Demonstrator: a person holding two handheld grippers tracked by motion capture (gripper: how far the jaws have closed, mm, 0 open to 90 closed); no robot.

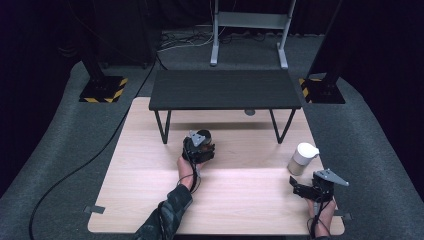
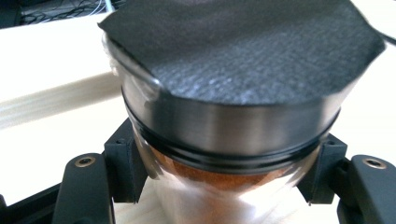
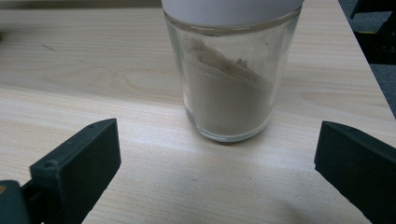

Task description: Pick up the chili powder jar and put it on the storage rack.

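Observation:
My left gripper [image 1: 200,145] is at the table's middle, just in front of the small black bench, shut on a glass jar [image 2: 224,126] with a black lid and reddish-brown powder inside. In the left gripper view its jaws press both sides of the glass under the lid. My right gripper [image 1: 296,186] stands open near the table's right front corner. A glass jar [image 3: 229,88] of beige powder with a white lid [image 1: 304,150] stands upright on the wood just beyond the open right gripper [image 3: 219,156], apart from both jaws.
A low black bench [image 1: 225,90] on thin legs stands across the back of the light wooden table [image 1: 240,200]. The table's right edge runs close to the white-lidded jar. A black cable [image 1: 75,170] lies on the grey floor at left.

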